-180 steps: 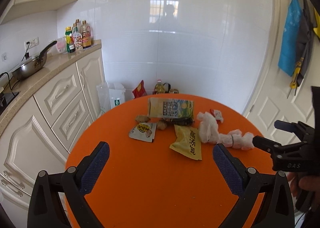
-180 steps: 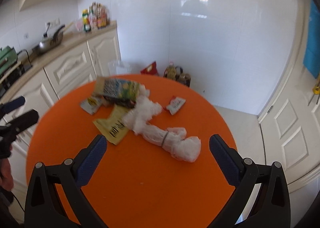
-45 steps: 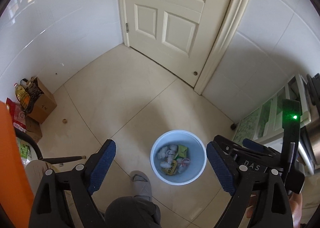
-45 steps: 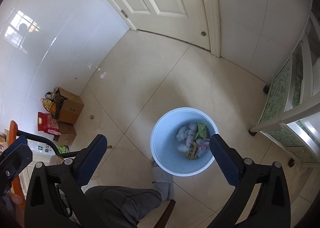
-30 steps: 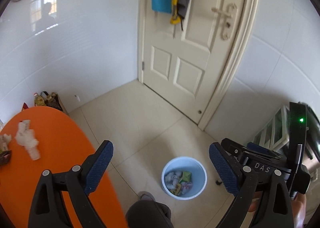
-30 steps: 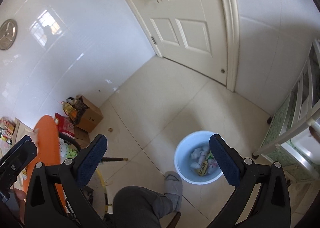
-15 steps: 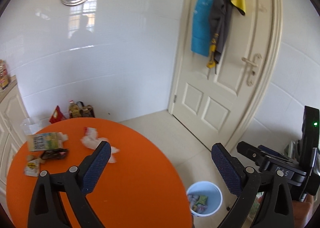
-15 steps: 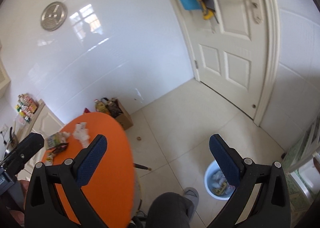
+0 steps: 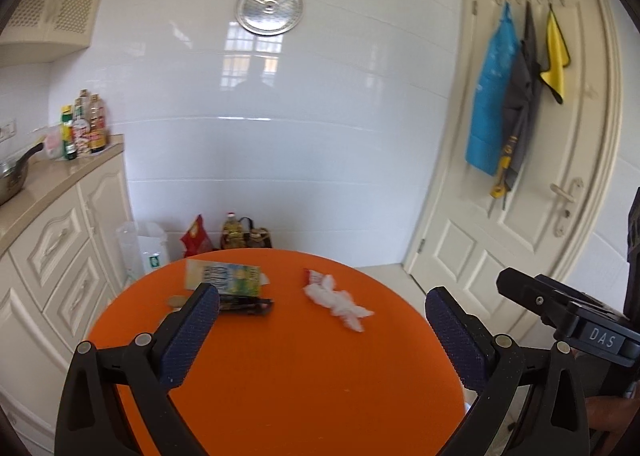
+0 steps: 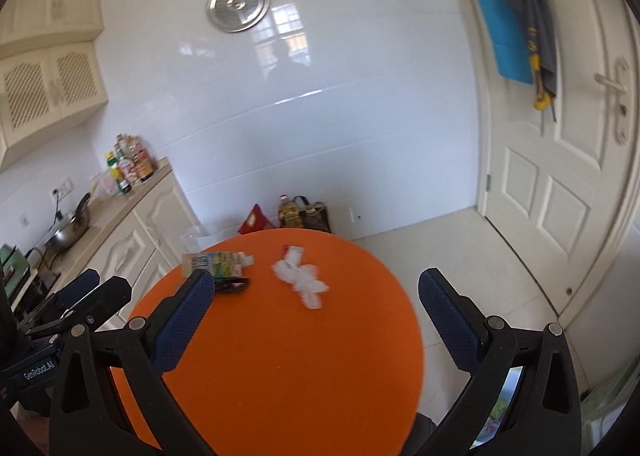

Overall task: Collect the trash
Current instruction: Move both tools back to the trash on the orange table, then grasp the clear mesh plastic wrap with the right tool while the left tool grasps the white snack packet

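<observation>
Both tools over the near edge of the round orange worktop, trash at the far side.

The left tool (image 9: pixel 320 332) has its jaws spread wide with nothing between them; the right tool (image 10: pixel 316 320) is likewise spread and empty. Beyond them lies bare orange worktop (image 9: pixel 304 372). Farther on, at about 1 o'clock from the left tool, a crumpled white plastic bag (image 9: pixel 340 302) lies flat, with a small red-and-white wrapper (image 9: pixel 314 276) touching its far end. At about 11 o'clock lies a dark wrapper (image 9: pixel 246 303), and just behind it a blue-and-yellow printed package (image 9: pixel 226 276) near the far rim. Behind the worktop stand a white tiled wall (image 9: pixel 280 144) and a door (image 9: pixel 532 224) at 2 o'clock.
</observation>
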Demonstrator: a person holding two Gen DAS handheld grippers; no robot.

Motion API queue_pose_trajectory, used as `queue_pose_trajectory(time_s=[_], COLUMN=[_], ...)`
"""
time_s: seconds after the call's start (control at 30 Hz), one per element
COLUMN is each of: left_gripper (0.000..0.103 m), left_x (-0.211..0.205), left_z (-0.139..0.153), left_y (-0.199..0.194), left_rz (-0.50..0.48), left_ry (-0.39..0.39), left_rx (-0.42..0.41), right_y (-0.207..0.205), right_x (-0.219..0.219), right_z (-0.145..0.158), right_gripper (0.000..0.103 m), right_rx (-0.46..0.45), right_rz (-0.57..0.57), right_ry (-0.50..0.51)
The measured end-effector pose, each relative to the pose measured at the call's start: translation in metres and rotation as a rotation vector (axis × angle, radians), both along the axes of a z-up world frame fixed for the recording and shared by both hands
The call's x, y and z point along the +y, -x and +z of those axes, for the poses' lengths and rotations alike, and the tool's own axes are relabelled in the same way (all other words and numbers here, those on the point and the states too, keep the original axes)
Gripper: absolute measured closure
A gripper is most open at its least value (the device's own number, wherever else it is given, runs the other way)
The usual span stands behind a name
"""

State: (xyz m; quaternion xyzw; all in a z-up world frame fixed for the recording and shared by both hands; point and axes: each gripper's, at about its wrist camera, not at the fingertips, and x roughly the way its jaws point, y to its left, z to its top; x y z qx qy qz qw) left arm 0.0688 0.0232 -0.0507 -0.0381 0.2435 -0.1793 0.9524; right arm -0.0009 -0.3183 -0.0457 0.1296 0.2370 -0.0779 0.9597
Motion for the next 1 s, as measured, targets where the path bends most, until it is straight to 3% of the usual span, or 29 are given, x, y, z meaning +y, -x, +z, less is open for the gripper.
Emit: queue_pose_trajectory(time_s=[0.27, 0.47, 0.67, 1.0], left_gripper=[0.001, 0.001, 0.001, 0.001], left_x=[0.041, 0.048, 0.049, 0.017], left_z=[-0.015, -0.025, -0.050, -0.109], left_y=[0.033, 0.020, -0.039, -0.191], left_rz=[0.098, 0.148, 0.197, 0.191], left_ry=[0.002, -0.008, -0.042, -0.172], left_rx=[0.011, 0.045, 0.143, 0.334], right_y=[-0.023, -0.050, -0.092, -0.184], right_x=[0.040, 0.058, 0.052, 0.014], right_z=[-0.004, -0.017, -0.047, -0.126], right_gripper=[0.000, 0.000, 0.000, 0.000], right_rx=[0.026, 0.064, 0.149, 0.344], right_rz=[0.093, 0.142, 0.148, 0.113], right_ry=[0.046, 0.074, 0.079, 0.048])
